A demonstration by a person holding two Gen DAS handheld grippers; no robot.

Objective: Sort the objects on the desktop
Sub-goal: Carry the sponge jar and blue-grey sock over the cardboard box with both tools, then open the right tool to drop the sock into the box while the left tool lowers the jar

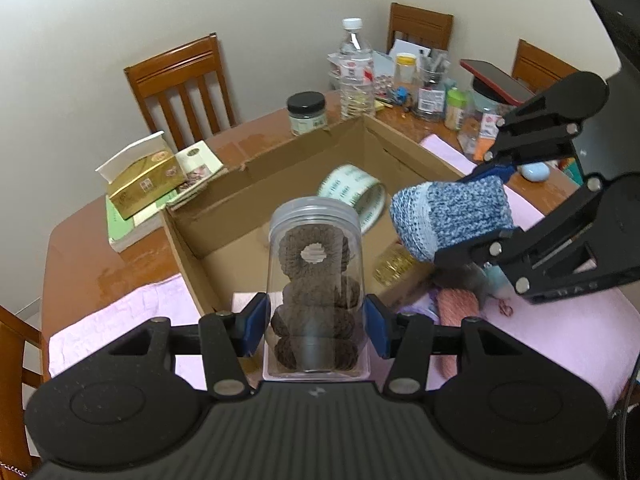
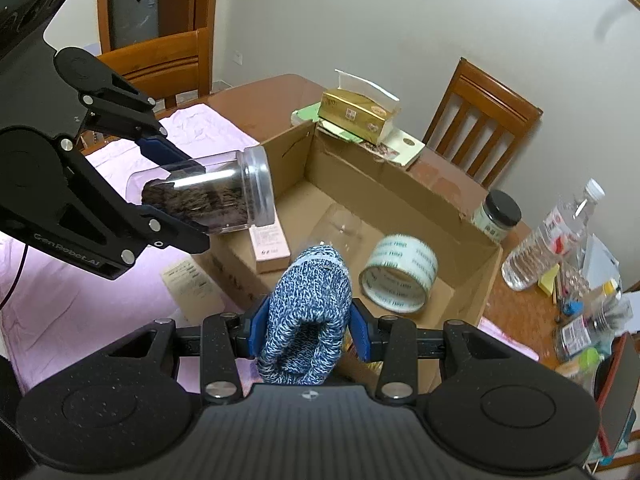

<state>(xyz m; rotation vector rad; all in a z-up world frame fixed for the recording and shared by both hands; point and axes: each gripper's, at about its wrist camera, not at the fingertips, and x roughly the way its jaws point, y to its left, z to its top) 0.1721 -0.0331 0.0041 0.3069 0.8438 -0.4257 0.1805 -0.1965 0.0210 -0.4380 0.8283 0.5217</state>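
My left gripper (image 1: 316,320) is shut on a clear plastic jar (image 1: 314,280) with a grey lid, full of dark brown crocheted rings; the same jar (image 2: 208,196) shows in the right wrist view. The jar hangs tilted over the near edge of an open cardboard box (image 1: 224,204). My right gripper (image 2: 306,332) is shut on a blue-and-white knitted item (image 2: 308,312), which also hangs over the box (image 2: 400,196); that knitted item (image 1: 452,216) appears at the right of the left wrist view. Inside the box lies a roll of printed tape (image 2: 400,276).
A gold tissue box (image 1: 144,180) sits on books left of the box. A black-lidded jar (image 1: 306,114), a water bottle (image 1: 356,76) and desk clutter stand behind it. A pink cloth (image 1: 120,320) covers the near table. Wooden chairs (image 1: 180,84) surround the table. A pink carton (image 2: 272,248) is at the box's near wall.
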